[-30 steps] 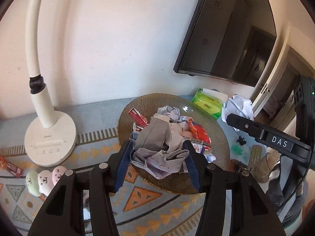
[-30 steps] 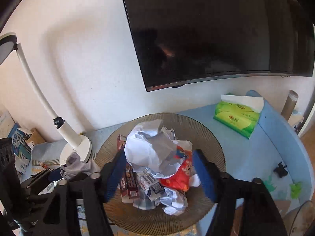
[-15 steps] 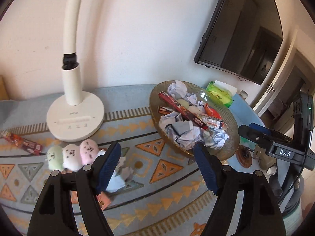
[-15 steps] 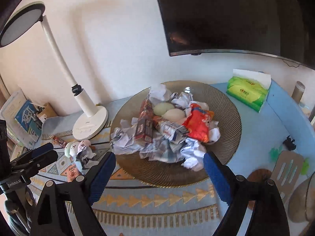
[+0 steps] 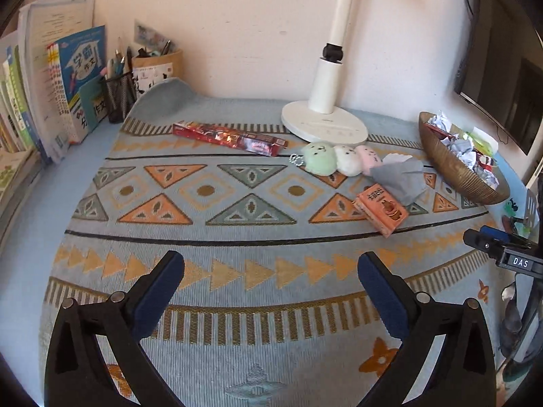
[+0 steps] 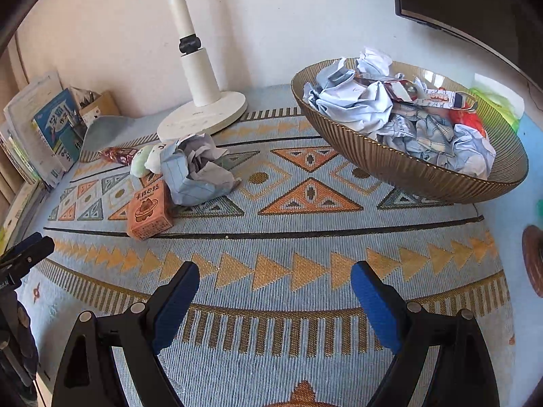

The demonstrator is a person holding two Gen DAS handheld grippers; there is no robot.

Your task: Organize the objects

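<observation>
Your left gripper [image 5: 270, 264] is opening wide over the patterned mat [image 5: 237, 244], nothing between its jaws. Your right gripper [image 6: 275, 274] is spread and empty too. The crumpled paper [image 6: 198, 173] lies beside the orange box [image 6: 149, 212]; the bowl [image 6: 424, 173] stands well apart.

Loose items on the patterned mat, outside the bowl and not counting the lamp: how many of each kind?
Crumpled paper ball: 1
Orange box: 1
Red snack wrapper: 1
Plush keychain string: 1
Total: 4
</observation>
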